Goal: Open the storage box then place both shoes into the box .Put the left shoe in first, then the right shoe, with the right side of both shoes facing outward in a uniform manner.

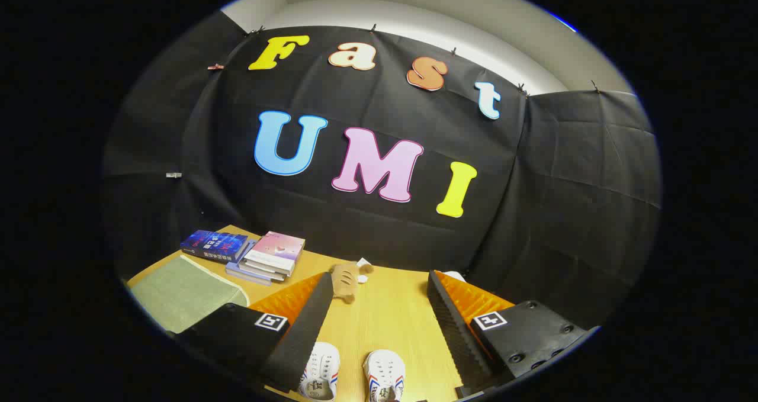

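Gripper view: two white shoes (pixel 352 375) with red-blue stripes, side by side on counter (pixel 385 319), near between spread-apart claw (pixel 379 313) fingers, untouched

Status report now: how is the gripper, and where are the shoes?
Gripper open, holding nothing. Two white shoes side by side on table, between the fingers. Plush toy beyond them, books farther off.

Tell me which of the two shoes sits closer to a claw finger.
The shoe on the books' side: the open claw's finger overlaps its edge. The other shoe lies clear between the fingers.
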Demonstrator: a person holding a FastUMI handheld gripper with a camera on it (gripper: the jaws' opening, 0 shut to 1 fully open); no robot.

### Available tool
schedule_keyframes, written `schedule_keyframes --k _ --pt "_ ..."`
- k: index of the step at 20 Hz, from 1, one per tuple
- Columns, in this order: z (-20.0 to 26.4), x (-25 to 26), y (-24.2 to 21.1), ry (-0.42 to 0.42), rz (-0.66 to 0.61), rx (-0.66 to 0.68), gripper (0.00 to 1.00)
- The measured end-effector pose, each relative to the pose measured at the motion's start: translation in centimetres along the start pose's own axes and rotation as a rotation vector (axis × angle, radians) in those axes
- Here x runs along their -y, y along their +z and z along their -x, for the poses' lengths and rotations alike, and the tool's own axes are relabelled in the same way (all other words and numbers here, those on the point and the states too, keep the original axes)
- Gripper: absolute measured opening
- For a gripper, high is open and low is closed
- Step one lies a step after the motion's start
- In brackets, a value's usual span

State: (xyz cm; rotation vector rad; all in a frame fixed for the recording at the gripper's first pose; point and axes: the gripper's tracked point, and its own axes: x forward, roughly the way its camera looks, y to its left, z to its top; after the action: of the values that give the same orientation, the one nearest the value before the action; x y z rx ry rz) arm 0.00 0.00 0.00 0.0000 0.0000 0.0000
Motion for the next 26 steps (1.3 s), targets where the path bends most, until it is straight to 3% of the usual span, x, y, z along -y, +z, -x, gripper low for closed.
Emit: schedule_keyframes --k 18,23,26 --pt "-0.5 -2.9 -1.6 0.067 -0.042 -0.048 0.98" --pt "-1.0 -4.4 -2.2 0.12 -0.083 -0.072 0.98" --pt "-1.2 -6.0 -2.3 0.195 -0.143 -0.085 0.98"
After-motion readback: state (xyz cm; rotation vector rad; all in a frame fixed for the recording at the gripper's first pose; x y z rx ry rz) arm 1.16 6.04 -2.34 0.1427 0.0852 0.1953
